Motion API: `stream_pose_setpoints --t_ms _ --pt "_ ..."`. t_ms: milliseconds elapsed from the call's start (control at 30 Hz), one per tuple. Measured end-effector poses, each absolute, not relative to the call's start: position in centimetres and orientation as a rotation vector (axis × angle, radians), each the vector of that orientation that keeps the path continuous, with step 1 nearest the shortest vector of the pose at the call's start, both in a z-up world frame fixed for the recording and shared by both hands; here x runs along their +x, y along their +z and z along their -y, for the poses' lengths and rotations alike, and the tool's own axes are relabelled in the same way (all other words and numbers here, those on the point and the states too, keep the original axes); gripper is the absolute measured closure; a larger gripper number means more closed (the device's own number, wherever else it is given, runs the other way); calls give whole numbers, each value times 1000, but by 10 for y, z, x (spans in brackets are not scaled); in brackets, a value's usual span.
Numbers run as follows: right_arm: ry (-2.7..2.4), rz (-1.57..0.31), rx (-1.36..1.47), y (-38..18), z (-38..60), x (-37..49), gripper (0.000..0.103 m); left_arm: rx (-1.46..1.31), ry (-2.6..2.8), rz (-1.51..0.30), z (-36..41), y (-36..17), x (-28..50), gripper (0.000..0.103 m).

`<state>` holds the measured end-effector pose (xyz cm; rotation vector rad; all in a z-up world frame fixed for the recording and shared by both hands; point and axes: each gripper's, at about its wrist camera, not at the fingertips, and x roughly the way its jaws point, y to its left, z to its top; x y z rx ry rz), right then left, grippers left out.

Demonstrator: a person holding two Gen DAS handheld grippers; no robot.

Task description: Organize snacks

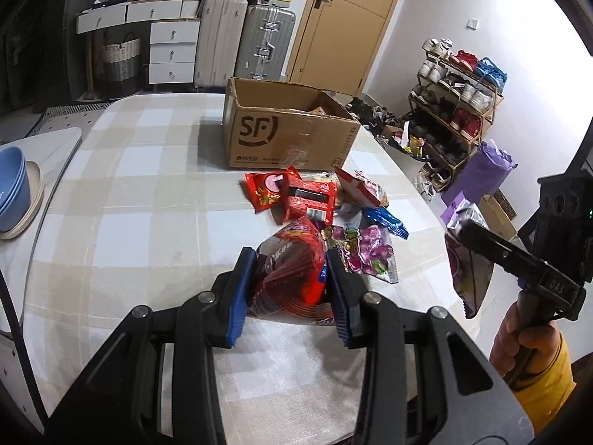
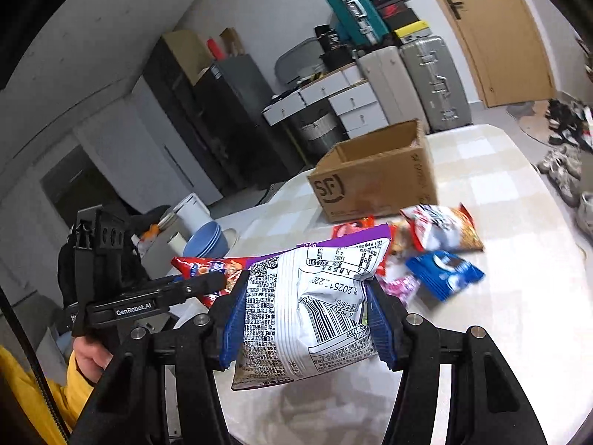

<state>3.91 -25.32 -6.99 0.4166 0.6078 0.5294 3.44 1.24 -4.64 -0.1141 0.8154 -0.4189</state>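
Note:
My left gripper point(image 1: 290, 259) is shut on a red snack bag point(image 1: 296, 278), its blue pads pressing both sides, lifted over the checked table point(image 1: 148, 204). My right gripper point(image 2: 307, 285) is shut on a white-backed purple snack bag point(image 2: 311, 311) held in the air. Each tool shows in the other's view: the right gripper point(image 1: 478, 244) with its purple bag point(image 1: 467, 278), the left gripper point(image 2: 211, 282) with its red bag point(image 2: 196, 265). An open cardboard box point(image 1: 289, 137) point(image 2: 370, 185) stands behind a pile of loose snacks point(image 1: 315, 200) point(image 2: 441, 233).
Blue bowls point(image 1: 11, 185) point(image 2: 207, 241) sit at the table's left end. A blue cookie pack point(image 2: 444, 270) lies near the pile. A shoe rack point(image 1: 456, 111) and suitcases point(image 1: 259, 44) stand beyond the table. A person's hand in a yellow sleeve point(image 1: 533, 363) grips the right tool.

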Motion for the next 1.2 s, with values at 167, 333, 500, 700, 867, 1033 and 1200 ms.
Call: stream_pose_setpoints --t_ms 167,333,500,700,867,1033,1200 --pt "521 -606 434 -75 257 35 45 -114 -423 -817 -13 -47 31 68" --pt "469 -533 358 -59 252 38 45 -122 -428 -813 -16 -46 33 68" --pt "492 -480 338 -37 249 51 45 -105 -440 -793 -16 -35 46 68" --pt "518 -468 325 -9 246 91 45 -91 -443 -754 -12 -13 83 68" --pt "524 -487 355 11 255 136 45 -98 -437 -742 -11 1 121 68" --pt "523 -523 364 29 259 189 45 -70 -431 -726 -1 20 172 68" --pt "529 -562 375 37 260 242 45 -36 -428 -705 14 39 218 68"
